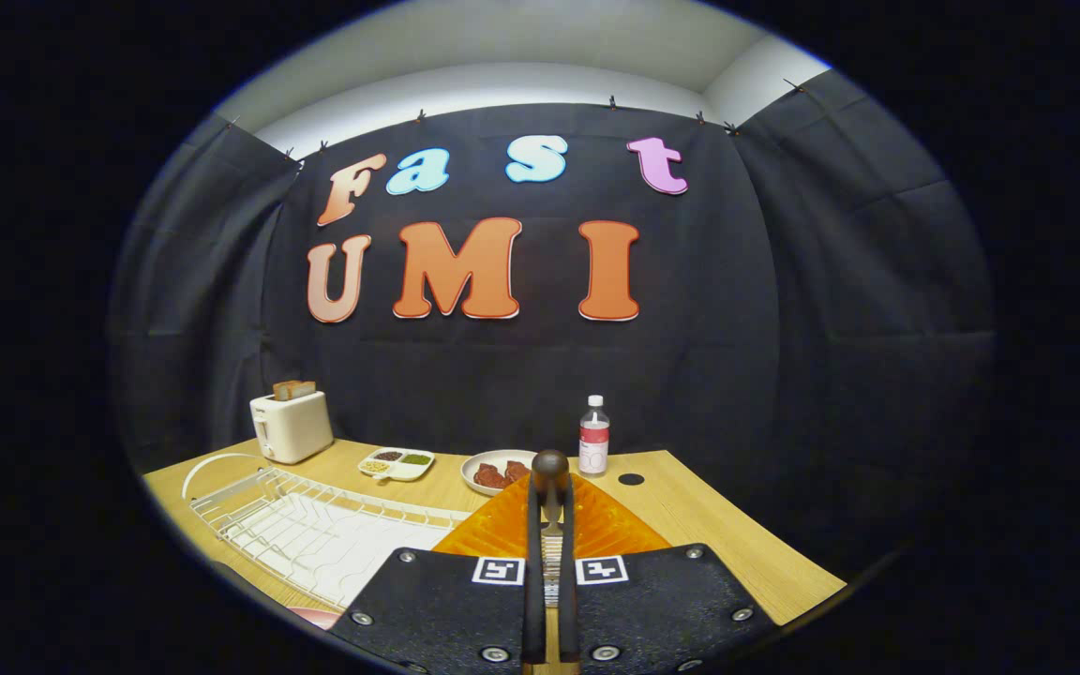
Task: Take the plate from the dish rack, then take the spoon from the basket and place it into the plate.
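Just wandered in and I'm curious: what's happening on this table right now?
A person's hand-held gripper has its fingers closed on a spoon, held upright by its handle above an orange basket. A white dish rack sits beside the basket. Beyond them on the table are a toaster, a small divided dish, a plate of food and a bottle.

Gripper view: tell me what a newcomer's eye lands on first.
First the tool, its fingers shut on a spoon whose dark handle sticks up between them, above the orange basket. Beside the fingers lies the white dish rack. Beyond stand a toaster holding bread, a plate of food and a bottle.
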### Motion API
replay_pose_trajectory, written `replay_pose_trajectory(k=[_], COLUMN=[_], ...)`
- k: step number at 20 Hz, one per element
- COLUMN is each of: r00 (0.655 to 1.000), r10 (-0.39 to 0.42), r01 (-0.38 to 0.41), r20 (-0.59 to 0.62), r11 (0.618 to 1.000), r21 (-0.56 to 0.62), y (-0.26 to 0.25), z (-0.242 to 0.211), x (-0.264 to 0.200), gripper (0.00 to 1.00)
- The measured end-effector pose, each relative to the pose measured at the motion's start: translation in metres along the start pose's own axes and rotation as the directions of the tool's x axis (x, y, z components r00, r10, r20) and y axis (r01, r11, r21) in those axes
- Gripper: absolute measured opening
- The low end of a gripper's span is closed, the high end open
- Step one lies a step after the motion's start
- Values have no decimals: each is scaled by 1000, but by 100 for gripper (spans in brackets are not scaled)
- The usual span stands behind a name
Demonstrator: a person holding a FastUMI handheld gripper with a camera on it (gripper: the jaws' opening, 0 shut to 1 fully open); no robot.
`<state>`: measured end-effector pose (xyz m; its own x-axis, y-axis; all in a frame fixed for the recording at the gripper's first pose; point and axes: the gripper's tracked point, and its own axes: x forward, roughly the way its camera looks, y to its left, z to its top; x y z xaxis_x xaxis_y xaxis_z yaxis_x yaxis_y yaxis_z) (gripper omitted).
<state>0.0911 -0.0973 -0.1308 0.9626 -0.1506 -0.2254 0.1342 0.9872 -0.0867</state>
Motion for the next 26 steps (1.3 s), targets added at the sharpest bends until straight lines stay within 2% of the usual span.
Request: replay_pose_trajectory(k=[9,12,17,23,26], r00=[971,950,919,859,836], r10=[227,310,393,508,540], r01=[-226,-309,-394,-506,-534], r20=[71,44,-26,-71,-101], r11=[974,951,918,862,842], r21=[-13,-26,-40,46,81], y=[63,89,112,137,145], z=[32,15,-28,-68,-88], x=[-75,-97,-126,-149,-154], gripper=[5,5,5,5,6])
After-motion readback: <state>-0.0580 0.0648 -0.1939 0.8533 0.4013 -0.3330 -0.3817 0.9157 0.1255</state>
